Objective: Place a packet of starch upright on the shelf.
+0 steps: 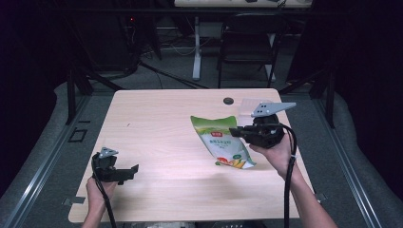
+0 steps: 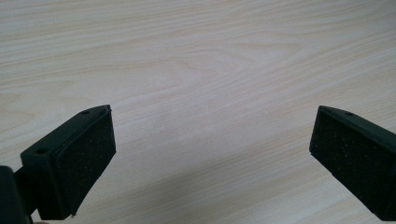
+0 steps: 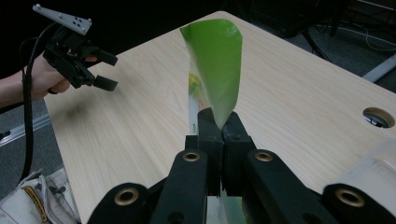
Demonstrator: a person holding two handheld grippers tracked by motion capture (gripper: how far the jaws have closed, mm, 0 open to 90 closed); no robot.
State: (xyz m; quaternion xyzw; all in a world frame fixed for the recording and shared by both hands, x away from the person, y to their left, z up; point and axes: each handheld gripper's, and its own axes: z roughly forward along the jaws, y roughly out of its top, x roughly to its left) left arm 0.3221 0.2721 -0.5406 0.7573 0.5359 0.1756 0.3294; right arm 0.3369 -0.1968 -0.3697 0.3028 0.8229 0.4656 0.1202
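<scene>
- The green and white pouch (image 1: 223, 141) hangs above the right half of the wooden table (image 1: 157, 118), lifted and tilted, its lower corner with the printed vegetables pointing down towards the near right edge.
- Its printed label is too small and blurred to read in the high view; in the right gripper view the pouch (image 3: 215, 70) shows mostly its plain green side, curled, with a sliver of print along the left edge.
- The right gripper (image 1: 236, 131) has its jaws pressed together on the pouch's edge, and the film stands up out of the closed jaws in the right gripper view; the bottom of the pouch is hidden behind them there.
- The right hand (image 1: 277, 151) wraps the gripper's body from below, and part of the pouch's right edge is covered by the tool.
- The left gripper (image 1: 133, 171) sits well apart, low over the table's near left corner, jaws spread wide with bare wood between them and nothing held.
- A dark round cable hole (image 1: 228, 100) lies near the far edge of the table.
- A pale translucent shape at the lower right corner of the right gripper view is cut off and cannot be identified.
</scene>
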